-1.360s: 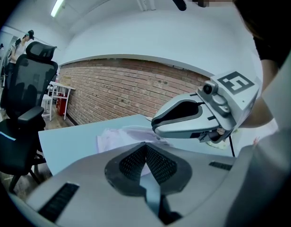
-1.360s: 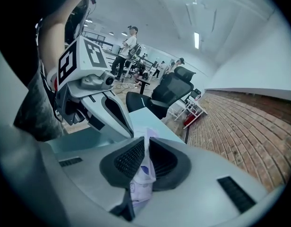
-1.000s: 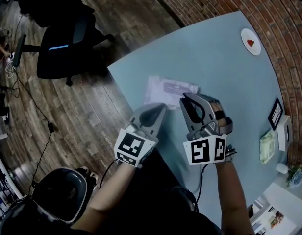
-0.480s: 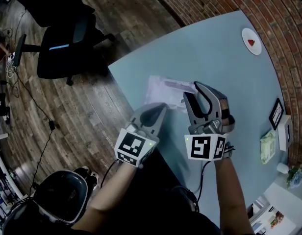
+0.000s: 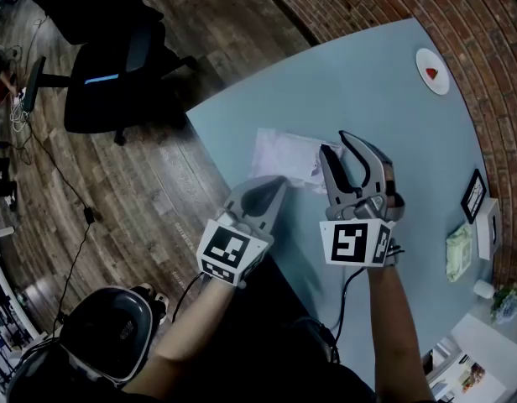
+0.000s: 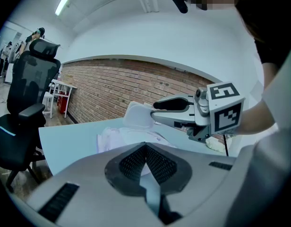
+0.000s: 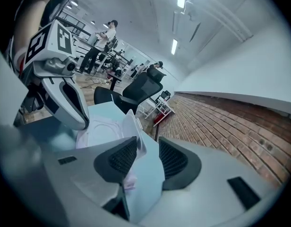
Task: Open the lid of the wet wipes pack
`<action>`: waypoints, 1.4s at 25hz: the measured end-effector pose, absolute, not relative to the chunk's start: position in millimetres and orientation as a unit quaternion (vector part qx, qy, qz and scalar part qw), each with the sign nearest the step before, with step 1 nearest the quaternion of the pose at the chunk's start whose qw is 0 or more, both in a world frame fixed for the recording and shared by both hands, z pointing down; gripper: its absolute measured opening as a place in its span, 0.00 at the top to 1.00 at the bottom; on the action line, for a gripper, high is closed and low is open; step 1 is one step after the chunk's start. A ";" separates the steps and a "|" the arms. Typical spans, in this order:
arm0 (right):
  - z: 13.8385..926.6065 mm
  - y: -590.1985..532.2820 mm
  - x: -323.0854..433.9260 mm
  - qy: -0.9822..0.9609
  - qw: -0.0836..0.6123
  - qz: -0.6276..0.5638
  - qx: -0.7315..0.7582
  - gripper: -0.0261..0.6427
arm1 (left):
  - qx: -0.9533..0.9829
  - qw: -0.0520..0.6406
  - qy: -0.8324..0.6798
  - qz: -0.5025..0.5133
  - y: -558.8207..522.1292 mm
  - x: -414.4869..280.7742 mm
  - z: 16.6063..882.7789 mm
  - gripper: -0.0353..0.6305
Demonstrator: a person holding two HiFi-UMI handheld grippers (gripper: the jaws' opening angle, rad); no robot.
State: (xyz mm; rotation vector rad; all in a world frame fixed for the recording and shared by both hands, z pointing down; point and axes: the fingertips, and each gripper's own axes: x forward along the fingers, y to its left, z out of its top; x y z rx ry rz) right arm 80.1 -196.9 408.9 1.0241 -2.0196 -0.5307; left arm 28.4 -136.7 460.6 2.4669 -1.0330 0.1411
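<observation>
The wet wipes pack [image 5: 288,154], pale lilac, lies flat on the blue table [image 5: 384,116]. Its white lid [image 7: 129,126] stands raised and tilted, hinged up off the pack; it also shows as a white flap [image 6: 137,115] in the left gripper view. My right gripper [image 5: 336,145] hovers over the pack's right end. Its jaws have just been opening and stand open; the lid rises between them close to the left pad [image 7: 122,157], unpinched. My left gripper [image 5: 274,185] is shut at the pack's near left corner, with wrapper showing between its pads [image 6: 145,150].
A white plate [image 5: 432,71] with a red piece sits at the table's far right. A small framed picture [image 5: 472,196] and a green packet [image 5: 456,252] lie by the right edge. A black office chair [image 5: 107,74] stands on the wooden floor left of the table.
The right gripper's jaws went from shut to wide open, letting go of the lid. That gripper drifted right and slightly up. The left gripper stayed put.
</observation>
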 end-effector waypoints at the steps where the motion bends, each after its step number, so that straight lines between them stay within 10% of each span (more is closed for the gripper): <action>1: 409.2 -198.6 80.9 -0.797 0.397 -0.205 0.406 0.74 | 0.897 0.230 -0.375 0.051 -136.8 28.4 460.6 0.93; 29: 432.9 -229.9 87.0 -0.783 0.424 -0.205 0.405 0.72 | 0.889 0.284 -0.358 0.019 -136.5 25.5 465.5 0.93; 35: 435.4 -227.3 82.3 -0.793 0.419 -0.202 0.394 0.87 | 0.889 0.286 -0.358 0.018 -136.6 25.0 464.7 0.93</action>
